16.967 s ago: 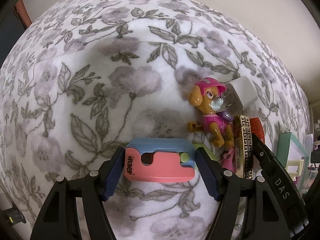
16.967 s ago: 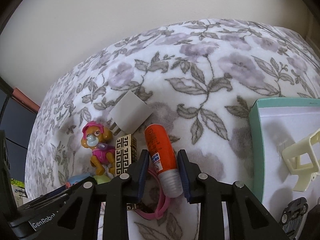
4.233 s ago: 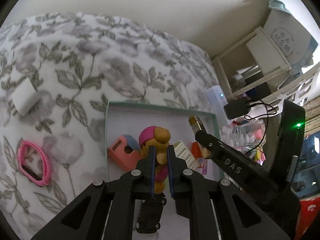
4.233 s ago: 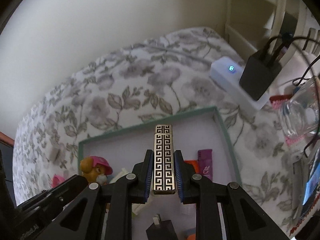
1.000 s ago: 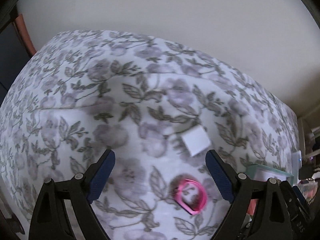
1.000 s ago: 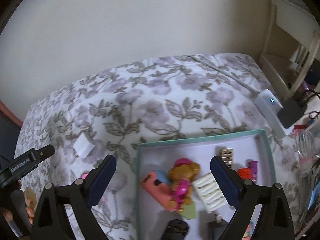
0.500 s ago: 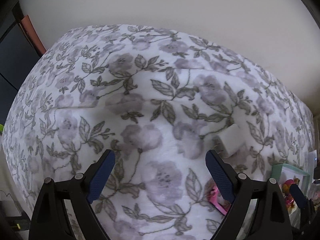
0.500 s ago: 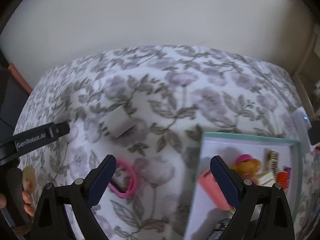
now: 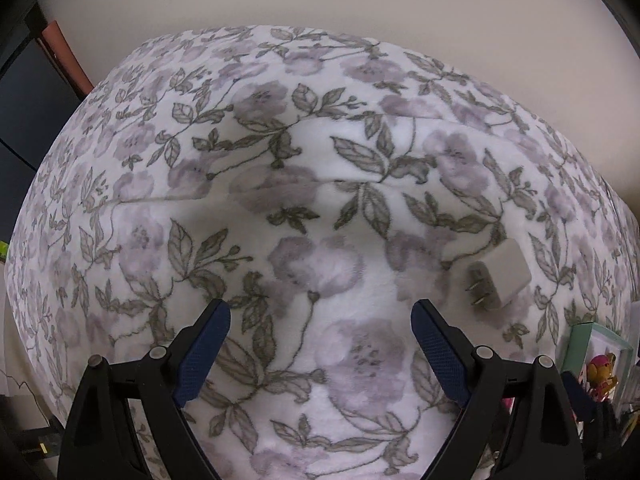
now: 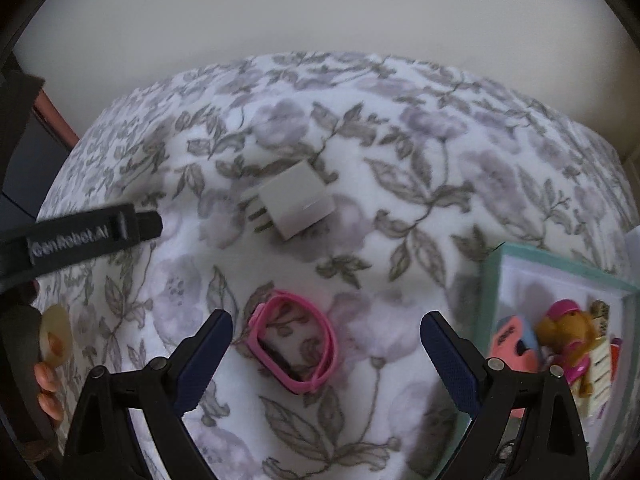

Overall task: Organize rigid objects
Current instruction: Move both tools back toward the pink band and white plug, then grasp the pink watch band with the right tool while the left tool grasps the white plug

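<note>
The soft surface under a white fleece blanket printed with grey leaves and mauve flowers (image 10: 400, 208), possibly a bed, carries everything here. At its right edge sits the shallow mint-green cardboard box (image 10: 489, 300), which already holds a pink-capped brown toy pup (image 10: 568, 328), a pink-and-blue plastic block (image 10: 514, 338) and some smaller pieces too blurred to name. Judging by that, most of the sorting is done. Two things lie loose on the blanket, well apart from the box: the white square plug adapter (image 10: 298, 204) with its prongs pointing left, and nearer, the pink oval plastic ring (image 10: 296, 344). The right claw (image 10: 326, 354) is spread wide and empty, with the ring lying between its fingers. The left claw (image 9: 320, 348) is equally wide and empty over bare blanket, with the adapter off to its right.
</note>
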{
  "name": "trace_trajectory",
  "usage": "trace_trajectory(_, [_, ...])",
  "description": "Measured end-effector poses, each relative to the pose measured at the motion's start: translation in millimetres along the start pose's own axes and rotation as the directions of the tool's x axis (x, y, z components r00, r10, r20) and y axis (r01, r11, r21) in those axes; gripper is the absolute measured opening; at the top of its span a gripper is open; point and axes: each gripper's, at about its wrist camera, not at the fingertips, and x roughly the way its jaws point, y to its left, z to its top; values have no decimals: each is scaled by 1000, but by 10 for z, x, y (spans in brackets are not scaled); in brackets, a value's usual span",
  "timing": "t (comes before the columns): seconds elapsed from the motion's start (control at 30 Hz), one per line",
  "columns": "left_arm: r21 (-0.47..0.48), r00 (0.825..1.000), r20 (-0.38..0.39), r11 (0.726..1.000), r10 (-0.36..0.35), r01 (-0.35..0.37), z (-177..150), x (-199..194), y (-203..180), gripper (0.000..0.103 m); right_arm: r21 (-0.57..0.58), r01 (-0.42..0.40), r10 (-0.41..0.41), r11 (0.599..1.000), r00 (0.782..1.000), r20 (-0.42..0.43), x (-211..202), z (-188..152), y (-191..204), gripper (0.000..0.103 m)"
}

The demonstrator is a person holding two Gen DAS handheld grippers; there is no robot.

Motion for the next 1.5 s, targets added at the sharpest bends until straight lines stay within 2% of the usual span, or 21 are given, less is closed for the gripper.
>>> trace_trajectory(0.37, [-14,1000,-14,1000,-3,2,14,63,72,92,-40,-3,1,999,999,-44,223,-73,140,97])
trace_trajectory(0.5, [-8,1000,-16,1000,-15,15,14,63,56,92,-67,27,-31,997,998,-58,309,-102,192,96])
trace_trajectory(0.57, [-3,1000,-13,1000,-17,17,12,54,38,92,-76,41,-45,996,998,-51,312,-101,213,93])
trace_trajectory(0.7, [3,999,-13,1000,-31,31,14,44,15,92,-67,70,-72,995,997,-38,292,-82,200,81])
trace_trajectory(0.77, [4,999,-14,999,-35,36,16,45,6,92,-54,52,-54,997,998,-34,279,-66,190,77])
trace_trajectory(0.93, [13,998,-15,998,-62,62,14,36,-40,92,-21,-20,19,1000,999,-25,221,-19,131,58])
trace_trajectory(1.17, [43,994,-26,993,-109,110,8,53,-158,92,-10,-58,58,998,998,-13,159,-9,67,58])
trace_trajectory(1.4, [71,984,5,982,-176,175,15,16,-288,92,82,-73,67,994,995,78,-106,46,-223,58])
trace_trajectory(1.5, [56,971,26,971,-236,234,30,11,-320,92,125,-75,61,989,991,117,-220,75,-378,58])
